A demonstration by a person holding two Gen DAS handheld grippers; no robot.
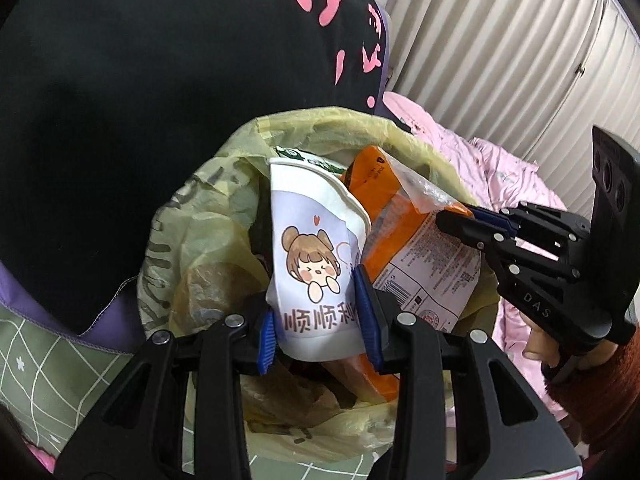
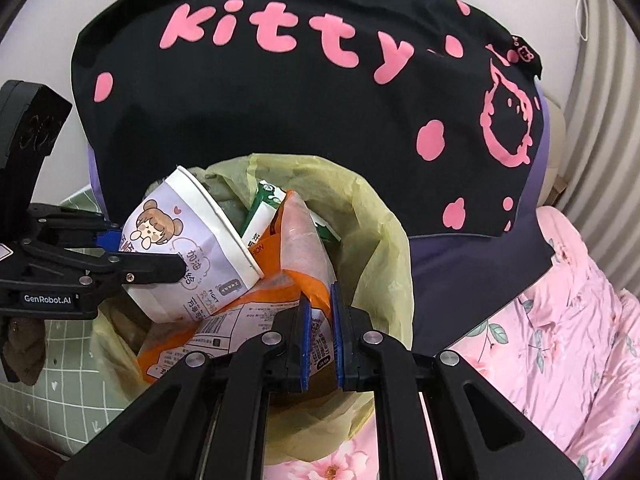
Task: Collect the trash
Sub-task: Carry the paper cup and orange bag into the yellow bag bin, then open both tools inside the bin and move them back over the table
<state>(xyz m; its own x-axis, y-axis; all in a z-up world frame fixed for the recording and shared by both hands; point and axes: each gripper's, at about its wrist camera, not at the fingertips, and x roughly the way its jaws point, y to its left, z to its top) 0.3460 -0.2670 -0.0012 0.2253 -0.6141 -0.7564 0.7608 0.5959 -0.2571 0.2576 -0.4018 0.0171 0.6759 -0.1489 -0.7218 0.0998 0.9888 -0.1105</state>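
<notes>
My left gripper (image 1: 320, 320) is shut on a white paper cup (image 1: 308, 248) printed with a cartoon girl, holding it over the mouth of a yellow trash bag (image 1: 192, 240). The same cup (image 2: 188, 236) and left gripper (image 2: 144, 256) show at the left of the right wrist view. My right gripper (image 2: 320, 344) is shut on an orange and white snack wrapper (image 2: 288, 268) that hangs into the bag (image 2: 380, 248); the wrapper (image 1: 404, 240) lies beside the cup, with the right gripper (image 1: 452, 216) at its edge. A green and white carton (image 2: 264, 208) sits inside the bag.
A black cushion with pink lettering (image 2: 304, 92) stands right behind the bag. Pink floral bedding (image 2: 560, 320) lies to the right and a green checked cloth (image 2: 60, 380) to the left. A white ribbed wall (image 1: 500, 40) is at the back. A hand (image 1: 548, 344) holds the right gripper.
</notes>
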